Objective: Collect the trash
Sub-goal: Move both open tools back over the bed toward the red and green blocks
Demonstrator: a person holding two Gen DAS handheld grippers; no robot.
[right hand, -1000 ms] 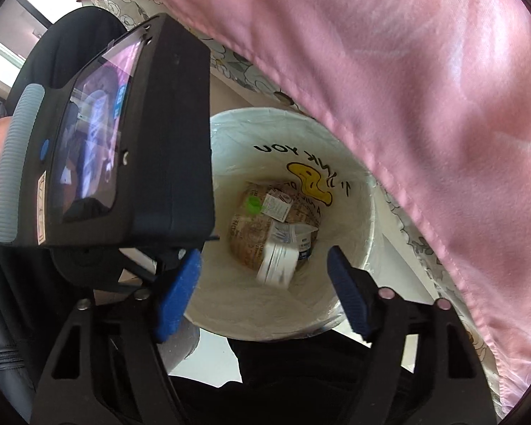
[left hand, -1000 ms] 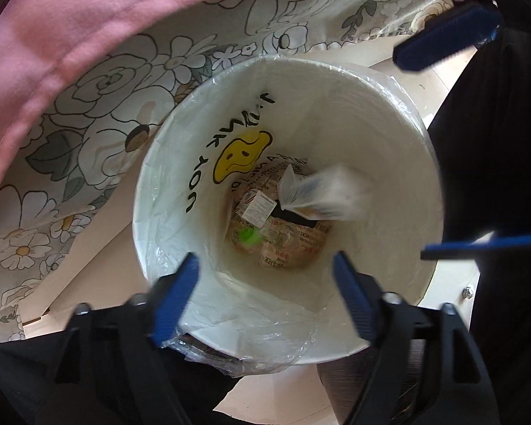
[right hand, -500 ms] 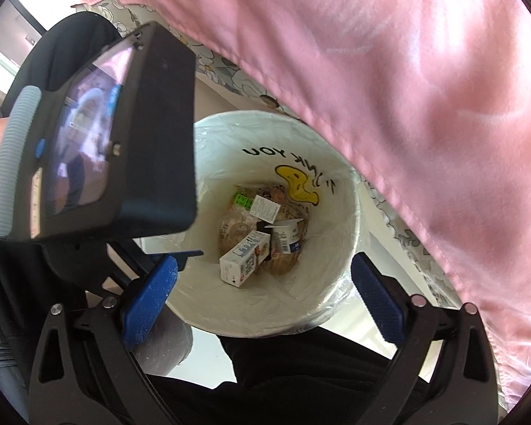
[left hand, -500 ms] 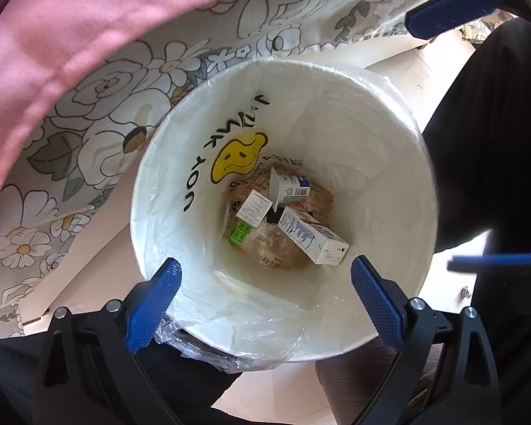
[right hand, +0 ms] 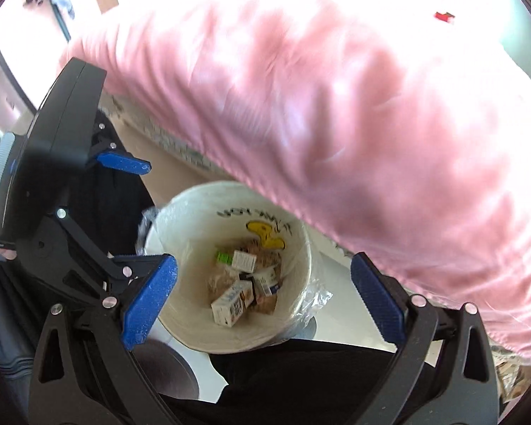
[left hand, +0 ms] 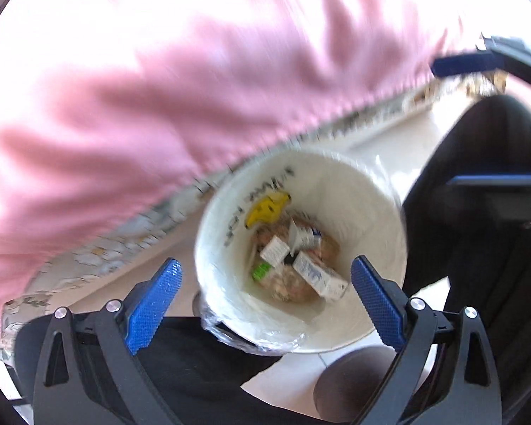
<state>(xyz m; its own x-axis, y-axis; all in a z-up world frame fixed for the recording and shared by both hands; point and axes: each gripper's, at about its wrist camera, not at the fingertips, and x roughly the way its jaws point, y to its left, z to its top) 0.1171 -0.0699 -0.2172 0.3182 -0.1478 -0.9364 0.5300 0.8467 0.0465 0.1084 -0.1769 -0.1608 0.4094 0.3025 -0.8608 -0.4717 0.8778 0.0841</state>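
A white bin [left hand: 364, 212] with a clear liner and a yellow smiley stands on the floor beside the bed. At its bottom lie a white-and-blue carton [left hand: 318, 278], a smaller white box [left hand: 274, 251], a green-capped piece [left hand: 262, 271] and crumpled printed wrappers. My left gripper [left hand: 265, 304] hovers above the bin, open and empty. Over the same bin [right hand: 194, 244] my right gripper [right hand: 263, 301] is open too, with nothing held; the carton [right hand: 230, 302] lies far below it. Each gripper shows in the other's view: right [left hand: 485, 124], left [right hand: 134, 212].
A pink blanket [right hand: 336, 124] hangs over the bed edge close behind the bin, with a floral sheet [left hand: 106, 251] under it. A person's dark trousers [left hand: 194, 372] are right in front of the bin. Pale floor [left hand: 389, 141] surrounds it.
The cartons that were falling a second ago now lie at the bin's bottom. Both grippers opened wider and rose away from the bin, which looks smaller; more pink blanket fills both views.
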